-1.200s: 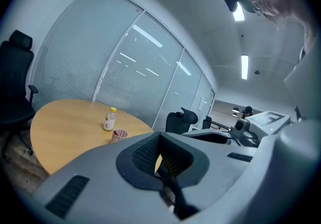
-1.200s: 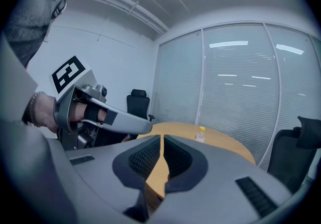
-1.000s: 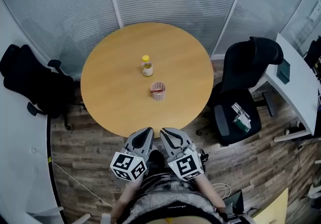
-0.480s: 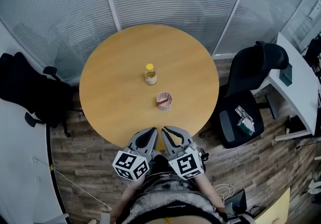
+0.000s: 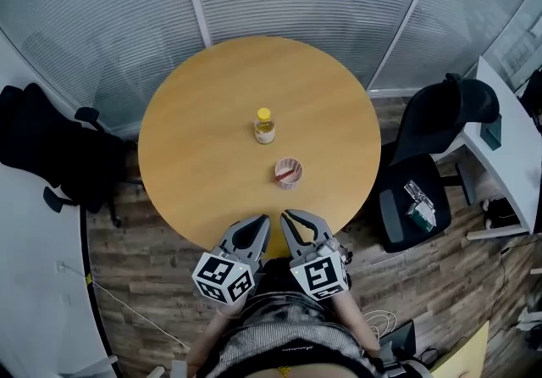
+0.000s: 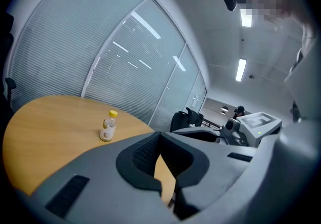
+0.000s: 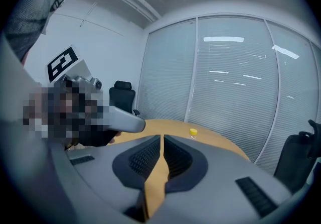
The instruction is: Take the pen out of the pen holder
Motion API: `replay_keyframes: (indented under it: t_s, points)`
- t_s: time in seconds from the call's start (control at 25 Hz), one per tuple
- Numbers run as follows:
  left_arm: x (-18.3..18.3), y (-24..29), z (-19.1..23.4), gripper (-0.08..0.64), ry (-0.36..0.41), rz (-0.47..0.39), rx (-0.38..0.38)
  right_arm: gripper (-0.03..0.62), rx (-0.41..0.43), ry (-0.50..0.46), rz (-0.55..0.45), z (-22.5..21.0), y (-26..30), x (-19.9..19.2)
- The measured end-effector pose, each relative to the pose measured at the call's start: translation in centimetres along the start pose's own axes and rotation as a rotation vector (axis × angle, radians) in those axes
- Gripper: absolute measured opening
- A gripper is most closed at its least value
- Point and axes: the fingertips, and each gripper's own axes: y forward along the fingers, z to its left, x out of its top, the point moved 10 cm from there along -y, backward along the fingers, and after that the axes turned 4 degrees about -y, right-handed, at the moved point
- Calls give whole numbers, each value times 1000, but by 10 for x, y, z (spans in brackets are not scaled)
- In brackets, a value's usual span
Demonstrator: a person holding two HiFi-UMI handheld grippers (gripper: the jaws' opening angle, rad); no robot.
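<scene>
A small pink pen holder (image 5: 288,173) stands on the round wooden table (image 5: 195,156), right of the middle, with a red pen (image 5: 289,172) lying across its mouth. Both grippers hang side by side over the table's near edge, close to the person's body. My left gripper (image 5: 257,224) is shut with nothing between its jaws, and its view (image 6: 159,136) shows only the bottle beyond the tips. My right gripper (image 5: 292,219) is shut and empty too (image 7: 161,138). The pen holder is hidden behind the jaws in both gripper views.
A yellow-capped bottle (image 5: 265,126) (image 6: 107,126) stands behind the pen holder; its cap (image 7: 193,131) shows over the right jaws. A black office chair (image 5: 419,190) with something on its seat is at the right, a dark chair (image 5: 51,152) at the left, a white desk (image 5: 512,147) far right.
The view has shifted: table, bottle and pen holder now sit a little lower and further right in the picture. Both grippers stay shut at the table's near edge.
</scene>
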Motion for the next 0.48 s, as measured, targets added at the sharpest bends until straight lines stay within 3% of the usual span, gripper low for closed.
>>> replay_keyframes:
  t_s: [0.48]
  points:
    - [25,42,4,5,-27,-67,96,35,125,-78,15,-56,35,4]
